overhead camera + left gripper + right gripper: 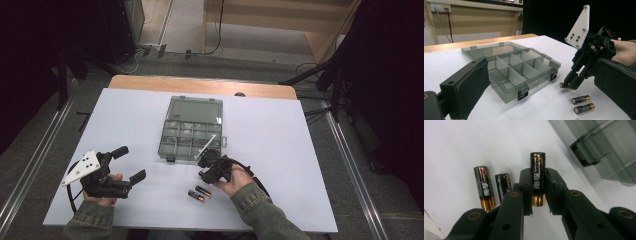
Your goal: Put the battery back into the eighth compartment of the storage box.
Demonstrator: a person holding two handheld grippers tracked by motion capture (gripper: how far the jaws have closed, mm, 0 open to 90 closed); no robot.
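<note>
the right gripper [539, 192] had its jaws clenched on a black and gold battery [537, 176], which stood out past the jaw tips with its gold band back between them. in the high view this gripper [204, 167] hung low over the white surface [300, 165], just near of the front right corner of the open organiser box [192, 135], and the left gripper view showed the held battery [562, 85] end-on at the jaw tips, just above the surface. two more batteries [199, 193] lay side by side on the surface, near of the right gripper and just beside it; in the right gripper view they sat to the left of the jaws. the box was grey and see-through, divided into compartments, its lid [195, 109] laid back flat on the far side. the left gripper [131, 163] rested at the near left of the surface, well apart from the box, its jaws released with nothing between them.
</note>
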